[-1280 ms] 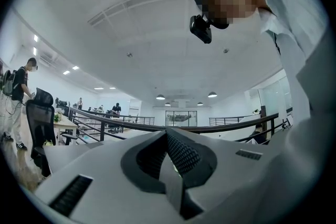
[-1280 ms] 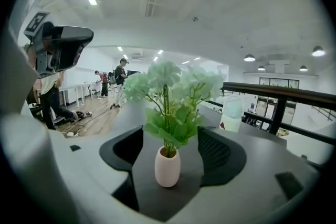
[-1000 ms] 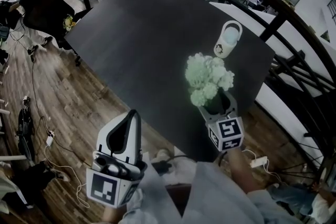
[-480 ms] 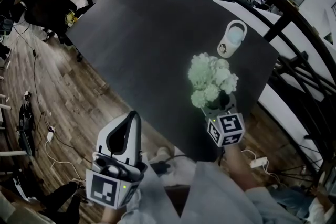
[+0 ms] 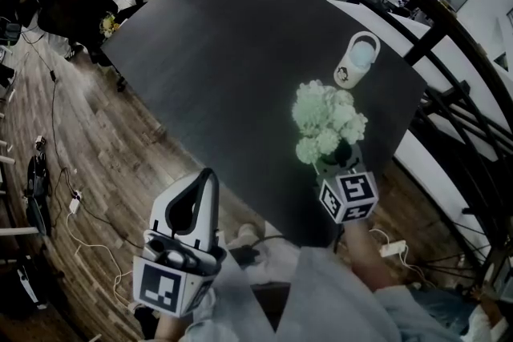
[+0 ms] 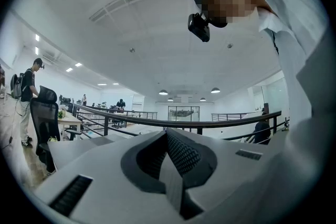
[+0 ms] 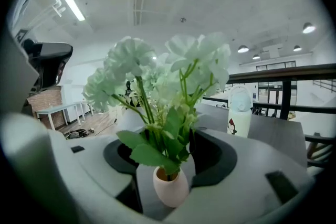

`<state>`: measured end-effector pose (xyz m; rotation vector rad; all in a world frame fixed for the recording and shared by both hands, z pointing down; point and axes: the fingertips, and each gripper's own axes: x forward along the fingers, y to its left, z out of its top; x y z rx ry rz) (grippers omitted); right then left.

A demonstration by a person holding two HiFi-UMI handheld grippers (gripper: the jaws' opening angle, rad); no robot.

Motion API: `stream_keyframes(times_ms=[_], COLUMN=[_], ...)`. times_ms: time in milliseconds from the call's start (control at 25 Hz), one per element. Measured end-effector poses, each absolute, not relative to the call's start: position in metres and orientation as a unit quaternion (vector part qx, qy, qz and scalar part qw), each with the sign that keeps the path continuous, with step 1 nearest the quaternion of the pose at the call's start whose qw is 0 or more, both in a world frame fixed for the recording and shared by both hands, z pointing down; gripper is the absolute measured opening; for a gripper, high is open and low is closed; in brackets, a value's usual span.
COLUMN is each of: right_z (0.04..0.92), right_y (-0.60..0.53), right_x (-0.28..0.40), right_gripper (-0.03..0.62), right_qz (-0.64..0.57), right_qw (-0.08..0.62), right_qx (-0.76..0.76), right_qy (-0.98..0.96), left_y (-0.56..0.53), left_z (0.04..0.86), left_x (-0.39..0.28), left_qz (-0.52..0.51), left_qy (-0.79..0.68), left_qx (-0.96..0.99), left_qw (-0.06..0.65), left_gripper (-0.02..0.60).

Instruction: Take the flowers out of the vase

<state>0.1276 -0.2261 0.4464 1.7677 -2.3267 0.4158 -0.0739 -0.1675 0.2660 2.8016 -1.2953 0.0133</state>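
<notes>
Tongs first: the right tongs (image 5: 338, 162) reach over the near right corner of the dark tabletop (image 5: 224, 52), and their jaws are closing around the flowers (image 5: 327, 118). In the right gripper view the green stems and leaves rise between the two dark pads, and we cannot see the pads pressing on them, so nothing is gripped. The flowers are pale green-white pompom blooms, and they are in the small pinkish-white vase (image 7: 170, 186). It stands upright on the tabletop, low in the gap between the jaws.

Our left tongs (image 5: 204, 180) are clenched, tip against tip, with nothing between them. They hang over the wooden floor (image 5: 96, 140) just off the tabletop's near edge, well apart from the vase.

Beyond the flowers a white bottle (image 5: 356, 60) with a loop handle stands near the tabletop's far right edge. It carries a small printed figure in red and dark, and any lettering there is too small for us to read. Each marker cube (image 5: 348, 197) shows a black-and-white square code, not words.
</notes>
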Motion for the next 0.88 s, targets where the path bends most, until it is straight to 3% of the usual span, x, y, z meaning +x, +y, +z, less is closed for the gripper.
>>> stream_keyframes(times_ms=[880], right_z=[0.401], right_y=[-0.221], right_x=[0.138], right_gripper=[0.175], right_qz=[0.111], right_qw=[0.051], right_qx=[0.613], right_qy=[-0.781], left_y=[-0.16], left_z=[0.257], left_x=[-0.076], left_qz=[-0.014], left_qy=[-0.403], left_qx=[0.915], left_qw=[0.016], left_gripper=[-0.003])
